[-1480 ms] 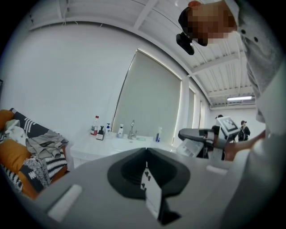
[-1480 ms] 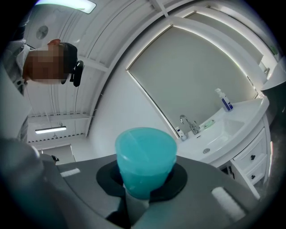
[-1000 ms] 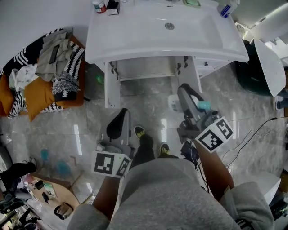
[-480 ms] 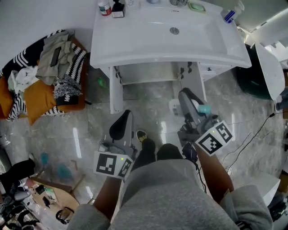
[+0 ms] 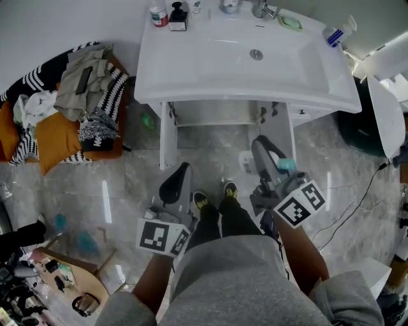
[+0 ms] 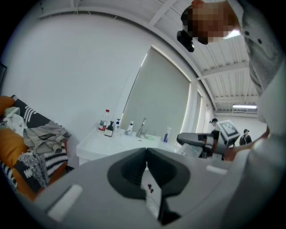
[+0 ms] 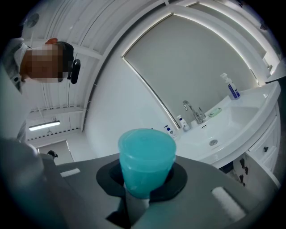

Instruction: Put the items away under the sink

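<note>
**Q:** Fig. 1. What do the fingers hold, and how far along is the task?

**Operator:** My right gripper (image 7: 142, 190) has its fingers (image 7: 172, 181) pinched on the pale neck of a bottle (image 7: 144, 174), just under its teal cap (image 7: 146, 150). My left gripper (image 6: 146, 154) has its fingers pressed together on nothing. I carry the bottle in the air above the floor (image 5: 127, 172). It is in front of the cabinet (image 5: 213, 113) under the sink (image 5: 191, 83), near it but not inside. The cabinet's front stands open, and I see no item in the part of it that shows. I judge the task to be at an early stage, with one item in hand and not yet stowed. On the sink's top, well apart from both grippers, stand a red-capped bottle (image 5: 158, 14), a dark pump bottle (image 5: 178, 16) and a spray bottle (image 5: 338, 33). If these count among the items, they are left to do.

**Q:** Which way does the bottle point?

**Operator:** In the right gripper view the cap rises above the fingers and the neck runs down between them. In the head view the cap shows on one side of that gripper, to my right. The white body (image 5: 245, 160) shows on the other side, to my left. I therefore judge the long axis to lie crosswise to the fingers and roughly level. It runs about parallel to the cabinet's front, with the cap end to my right. To stand on the cabinet's surface, it would need turning cap-up.
</note>
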Demonstrator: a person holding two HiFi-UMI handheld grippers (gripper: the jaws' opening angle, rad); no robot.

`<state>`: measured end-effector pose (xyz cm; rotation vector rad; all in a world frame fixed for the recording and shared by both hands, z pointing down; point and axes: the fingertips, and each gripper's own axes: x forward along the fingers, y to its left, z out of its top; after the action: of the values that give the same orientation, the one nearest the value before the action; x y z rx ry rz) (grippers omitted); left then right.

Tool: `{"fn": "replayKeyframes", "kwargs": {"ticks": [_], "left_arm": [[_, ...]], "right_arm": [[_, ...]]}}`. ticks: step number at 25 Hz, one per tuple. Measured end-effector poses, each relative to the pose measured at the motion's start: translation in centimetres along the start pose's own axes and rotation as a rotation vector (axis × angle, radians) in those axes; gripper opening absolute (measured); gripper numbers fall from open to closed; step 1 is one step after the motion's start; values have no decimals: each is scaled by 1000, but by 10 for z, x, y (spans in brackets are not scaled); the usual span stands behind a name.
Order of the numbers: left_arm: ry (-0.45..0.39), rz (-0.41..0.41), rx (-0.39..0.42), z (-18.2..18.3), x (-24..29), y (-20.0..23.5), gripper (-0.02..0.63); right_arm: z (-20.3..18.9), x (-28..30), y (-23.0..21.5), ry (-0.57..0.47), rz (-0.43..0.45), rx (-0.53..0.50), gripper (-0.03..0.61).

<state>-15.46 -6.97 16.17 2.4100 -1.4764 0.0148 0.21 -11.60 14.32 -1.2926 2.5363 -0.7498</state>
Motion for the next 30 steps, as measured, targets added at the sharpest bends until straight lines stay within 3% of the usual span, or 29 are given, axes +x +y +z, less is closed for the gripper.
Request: {"fn": "replayKeyframes", "kwargs": {"ticks": [7, 14, 22, 30], "left_arm": [[34, 74, -33, -20, 21, 9, 12], [41, 103, -61, -74, 59, 30, 11], [51, 70, -9, -190, 138, 64, 11], [-26, 65, 50, -335, 226, 123, 12]], "right_arm": [[-16, 30, -32, 65, 33, 44, 69], [-69, 68, -86, 114, 49, 54, 69], [-158, 119, -180, 113, 35, 51, 69], [-275, 183, -297, 80, 62, -65, 69]]}}
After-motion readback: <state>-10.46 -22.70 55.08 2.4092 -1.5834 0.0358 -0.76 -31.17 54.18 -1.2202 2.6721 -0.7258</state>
